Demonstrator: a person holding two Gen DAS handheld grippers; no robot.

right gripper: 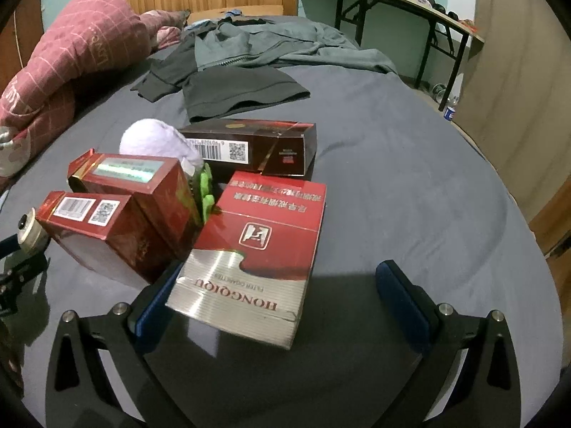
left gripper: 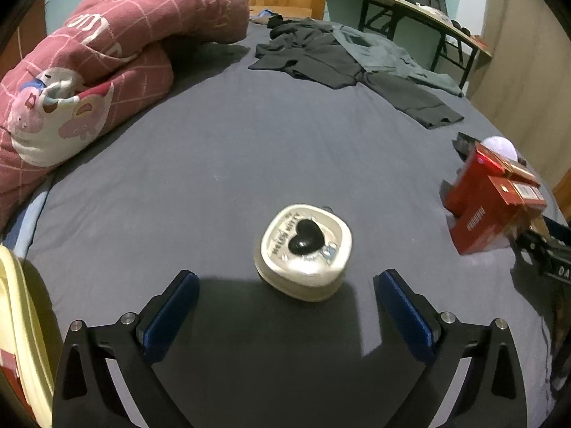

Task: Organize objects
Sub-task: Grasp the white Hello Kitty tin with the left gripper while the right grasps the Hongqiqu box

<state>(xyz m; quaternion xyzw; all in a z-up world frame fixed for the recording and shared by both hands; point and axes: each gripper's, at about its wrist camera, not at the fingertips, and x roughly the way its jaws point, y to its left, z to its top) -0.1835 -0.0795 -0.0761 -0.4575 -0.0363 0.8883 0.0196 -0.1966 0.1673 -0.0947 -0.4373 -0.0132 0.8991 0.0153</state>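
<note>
Grippers both spread wide, nothing held. Left gripper (left gripper: 287,280) hovers over the grey bedsheet (left gripper: 214,164) with the cream case (left gripper: 303,251) just ahead of its fingertips, roughly centred, not touching. Case lies flat, black heart-shaped bump on top. Right gripper (right gripper: 274,278) sits low at the red pile; the Hongqiqu cigarette pack (right gripper: 255,260) lies tilted across its left pad (right gripper: 153,306), probably touching it, right pad well clear.

Risks, as judgement:
- Case has rounded sides and sits on soft bedding; closing off-centre could squeeze it out forward or tip it.
- Pack is skewed to the jaw line, so closing now likely pinches a corner and rotates it, or shoves it into the two red boxes (right gripper: 121,214) just beside it.
- Those boxes lean together; a nudge could topple them onto the white knit ball (right gripper: 157,142) behind.

Around: dark long carton (right gripper: 257,149) behind the pack, green item (right gripper: 206,192) wedged between boxes, unclear what. Dark clothes (left gripper: 342,57) and pink quilt (left gripper: 107,53) farther up the bed, well apart. Nothing blocks the left approach.
</note>
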